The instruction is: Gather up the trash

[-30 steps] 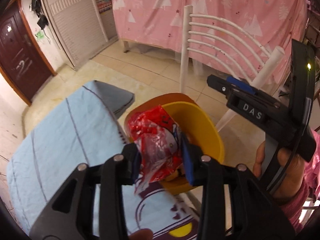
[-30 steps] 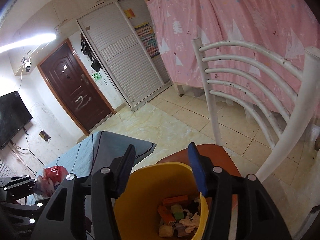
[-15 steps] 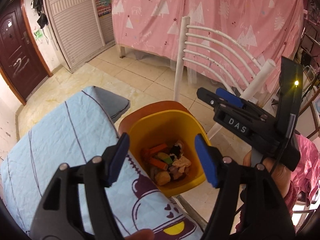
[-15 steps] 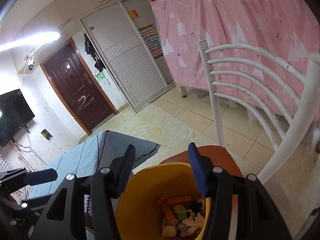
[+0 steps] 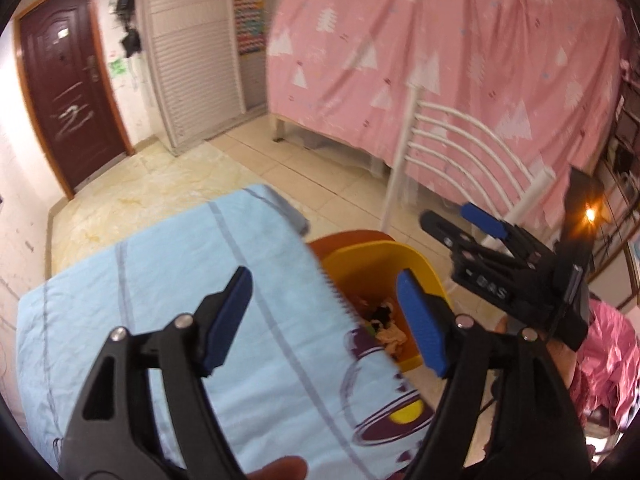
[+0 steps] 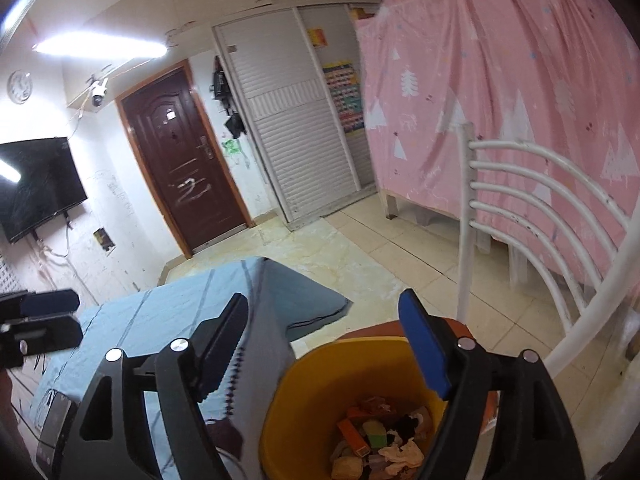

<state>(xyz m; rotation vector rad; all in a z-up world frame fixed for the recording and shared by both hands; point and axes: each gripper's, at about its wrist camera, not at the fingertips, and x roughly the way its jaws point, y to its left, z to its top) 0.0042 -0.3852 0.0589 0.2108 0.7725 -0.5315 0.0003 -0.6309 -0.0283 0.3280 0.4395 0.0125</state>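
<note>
The left gripper (image 5: 324, 316) is hovering with fingers spread, holding nothing, at lower centre over the light-blue tablecloth (image 5: 160, 280). The right gripper (image 6: 324, 348), fingers likewise spread, is hovering above the yellow trash bin (image 6: 320, 396), where the trash (image 6: 380, 440) is lying.

Left gripper (image 5: 324, 318) jaws, clamped on a red wrapper 1.0 s ago, now spread and empty; wrapper gone from view. Shifted off the yellow bin (image 5: 416, 264), now at centre-right of frame, toward the blue cloth (image 5: 160, 280) at lower left.
</note>
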